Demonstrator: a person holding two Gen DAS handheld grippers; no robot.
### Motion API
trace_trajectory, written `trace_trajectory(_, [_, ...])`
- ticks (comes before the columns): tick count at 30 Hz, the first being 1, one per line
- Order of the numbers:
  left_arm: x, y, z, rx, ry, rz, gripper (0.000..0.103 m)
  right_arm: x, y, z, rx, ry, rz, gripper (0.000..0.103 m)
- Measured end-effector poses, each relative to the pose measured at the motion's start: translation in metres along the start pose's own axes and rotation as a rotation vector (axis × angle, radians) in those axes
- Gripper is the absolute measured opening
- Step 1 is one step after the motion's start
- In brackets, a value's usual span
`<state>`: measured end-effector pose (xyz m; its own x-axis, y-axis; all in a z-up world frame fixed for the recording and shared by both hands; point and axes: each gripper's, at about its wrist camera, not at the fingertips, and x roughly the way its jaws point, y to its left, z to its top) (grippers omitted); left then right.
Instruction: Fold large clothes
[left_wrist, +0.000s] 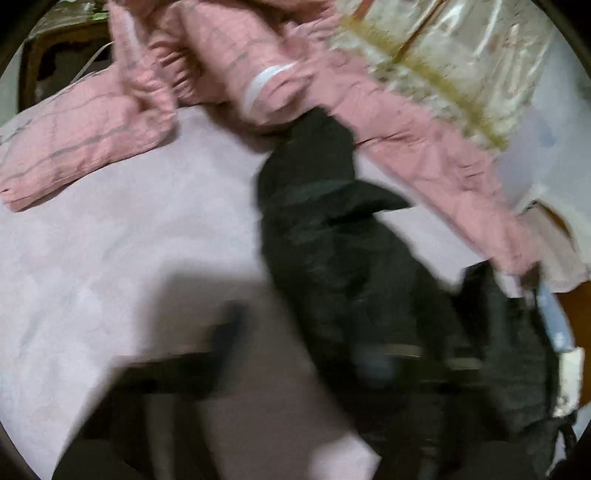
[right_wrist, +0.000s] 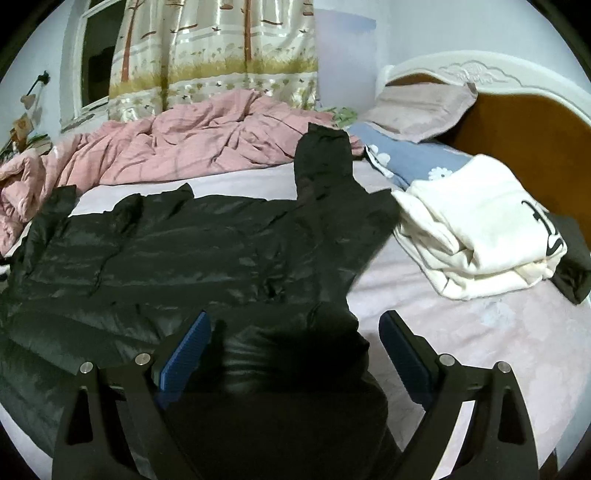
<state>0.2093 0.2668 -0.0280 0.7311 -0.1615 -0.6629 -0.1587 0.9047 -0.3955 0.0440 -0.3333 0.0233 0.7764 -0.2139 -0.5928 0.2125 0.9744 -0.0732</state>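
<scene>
Left to right. Pink quilt (right_wrist: 184, 144) bunched along the far side of the bed (right_wrist: 461, 339). In front of it, the black puffer jacket (right_wrist: 147, 251) lies spread flat on the sheet, one sleeve (right_wrist: 325, 173) sticking up toward the pillows. Folded white clothes (right_wrist: 476, 229) sit to its right, apart from it.

My left gripper (left_wrist: 295, 354) is badly blurred in its own view; it sits over black fabric, but I can't tell whether the jaws are parted or pinching. My right gripper (right_wrist: 295, 354) has jaws wide apart, holding nothing, hovering over the jacket's near edge.

Handling, as I judge it: light, puffy, shiny shell, so slippery and springy, and folds will likely bounce back. I'd pinch at a cuff, hem or seam where the fabric is thinner, not on the padded middle.
</scene>
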Motion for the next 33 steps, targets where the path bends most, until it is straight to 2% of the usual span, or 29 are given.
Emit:
trace_trajectory(1, [-0.007,-0.010,-0.001,0.047,-0.046,0.022,0.000,-0.003,0.001,0.000,-0.014,-0.028,-0.041,0.094])
trace_trajectory(2, [-0.016,-0.021,-0.004,0.105,-0.106,0.060,0.000,-0.005,0.001,0.000,-0.024,-0.046,-0.066,0.094])
trace_trajectory(4, [-0.043,-0.054,-0.007,0.244,-0.230,0.086,0.000,-0.007,0.000,0.002,-0.042,-0.069,-0.104,0.093])
trace_trajectory(6, [-0.075,-0.090,-0.013,0.350,-0.326,0.029,0.000,-0.009,-0.003,0.002,-0.031,-0.063,-0.095,0.092])
trace_trajectory(8, [-0.103,-0.116,-0.023,0.392,-0.367,-0.058,0.000,-0.011,-0.004,0.002,-0.017,-0.063,-0.081,0.092])
trace_trajectory(10, [-0.126,-0.142,-0.040,0.449,-0.373,-0.162,0.000,-0.015,-0.005,0.002,-0.013,-0.074,-0.079,0.092])
trace_trajectory(12, [-0.143,-0.174,-0.069,0.572,-0.359,-0.208,0.000,-0.018,-0.005,0.002,-0.012,-0.083,-0.078,0.092])
trace_trajectory(14, [-0.145,-0.198,-0.101,0.661,-0.300,-0.229,0.000,-0.019,-0.006,0.002,-0.008,-0.082,-0.073,0.092])
trace_trajectory(16, [-0.135,-0.207,-0.133,0.651,-0.183,-0.252,0.000,-0.019,-0.009,0.001,0.006,-0.079,-0.070,0.092])
trace_trajectory(19, [-0.112,-0.210,-0.171,0.625,-0.044,-0.231,0.000,-0.016,-0.013,0.000,0.027,-0.066,-0.068,0.092])
trace_trajectory(21, [-0.105,-0.214,-0.187,0.658,-0.019,-0.193,0.000,-0.016,-0.013,-0.001,0.034,-0.058,-0.061,0.092])
trace_trajectory(24, [-0.114,-0.214,-0.196,0.647,-0.022,-0.207,0.001,-0.018,-0.012,-0.001,0.029,-0.064,-0.049,0.092])
trace_trajectory(26, [-0.122,-0.213,-0.194,0.596,-0.049,-0.209,0.018,-0.021,-0.011,-0.001,0.023,-0.072,-0.045,0.092])
trace_trajectory(28, [-0.136,-0.205,-0.190,0.515,-0.121,-0.195,0.063,-0.022,-0.012,-0.002,0.024,-0.080,-0.045,0.092])
trace_trajectory(29, [-0.145,-0.202,-0.188,0.476,-0.174,-0.173,0.080,-0.023,-0.012,-0.002,0.026,-0.081,-0.046,0.092])
trace_trajectory(31, [-0.168,-0.192,-0.183,0.414,-0.295,-0.161,0.083,-0.022,-0.013,-0.003,0.031,-0.077,-0.045,0.092])
trace_trajectory(33, [-0.186,-0.181,-0.176,0.376,-0.380,-0.176,0.083,-0.022,-0.013,-0.003,0.034,-0.076,-0.044,0.092])
